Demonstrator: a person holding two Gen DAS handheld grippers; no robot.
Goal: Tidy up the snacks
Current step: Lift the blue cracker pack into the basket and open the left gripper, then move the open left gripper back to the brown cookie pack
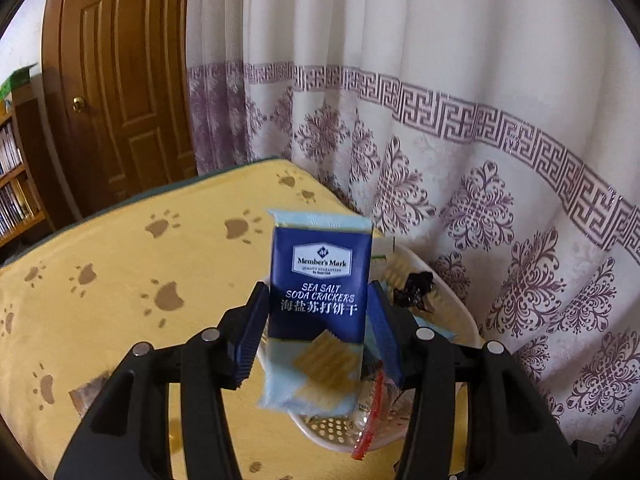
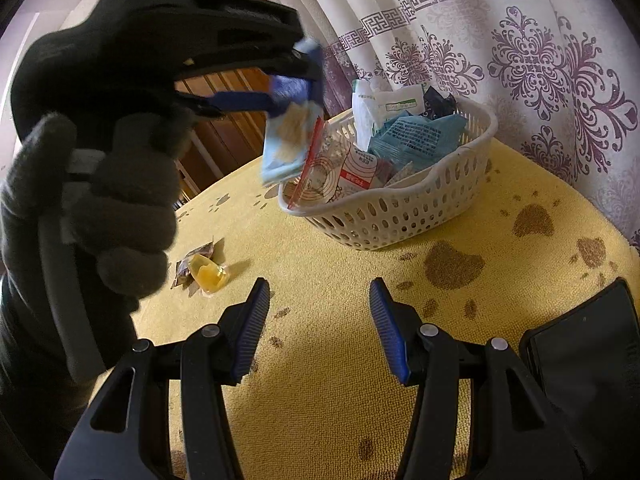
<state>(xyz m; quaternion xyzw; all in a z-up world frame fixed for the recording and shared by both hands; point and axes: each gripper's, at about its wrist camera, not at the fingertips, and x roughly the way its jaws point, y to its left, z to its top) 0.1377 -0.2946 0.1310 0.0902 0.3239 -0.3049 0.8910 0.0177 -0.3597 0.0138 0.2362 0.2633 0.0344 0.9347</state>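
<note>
While the left tool clamps the cracker packet, the basket sits behind.

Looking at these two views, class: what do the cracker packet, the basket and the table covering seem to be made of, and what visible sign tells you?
Cracker packet: thin glossy plastic film, probably; printed, with crimped end seals.
Basket: white moulded plastic, semi-matte; regular punched holes and a smooth rolled rim.
Table covering: yellow fabric, apparently short-pile or towelling; grainy, matte texture with brown paw prints.

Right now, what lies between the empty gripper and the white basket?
Only bare yellow paw-print cloth between the right gripper and the basket, seen in the right wrist view.
</note>
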